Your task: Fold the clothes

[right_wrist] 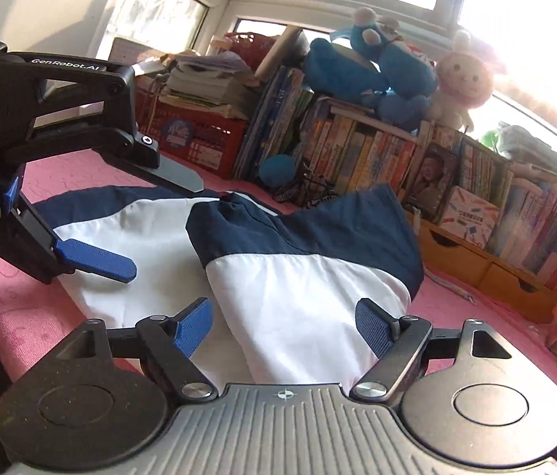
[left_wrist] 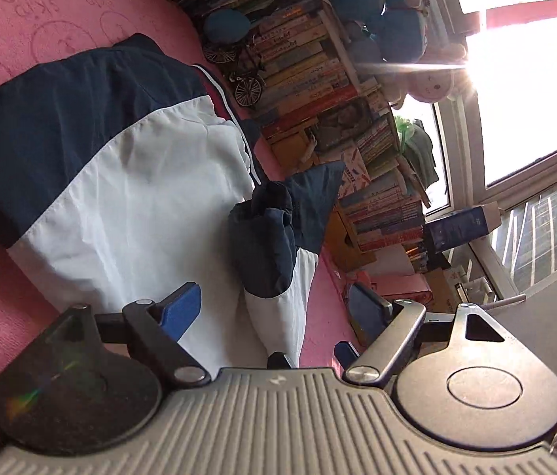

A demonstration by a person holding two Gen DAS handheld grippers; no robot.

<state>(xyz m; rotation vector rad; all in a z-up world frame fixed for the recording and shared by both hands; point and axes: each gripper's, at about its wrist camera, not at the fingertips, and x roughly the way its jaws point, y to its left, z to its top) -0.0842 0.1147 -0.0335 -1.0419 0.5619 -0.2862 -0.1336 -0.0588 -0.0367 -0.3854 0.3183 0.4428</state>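
Note:
A navy and white jacket (left_wrist: 128, 182) lies on the pink bed cover (left_wrist: 5, 12); it also shows in the right wrist view (right_wrist: 286, 277). One sleeve (left_wrist: 274, 245) is folded over the body, its white part near me. My left gripper (left_wrist: 274, 308) is open, its blue pads either side of the sleeve end, holding nothing. It shows in the right wrist view (right_wrist: 163, 225) at the left, open over the jacket's white part. My right gripper (right_wrist: 284, 326) is open and empty, low over the folded white and navy cloth.
Shelves packed with books (right_wrist: 377, 158) run along the bed's far edge, with blue plush toys (right_wrist: 373, 67) and a pink doll (right_wrist: 462, 83) on top. A red crate (right_wrist: 199, 138) stands at the left. Bright windows (left_wrist: 535, 91) glare behind. A small bicycle model (left_wrist: 239, 75) sits by the books.

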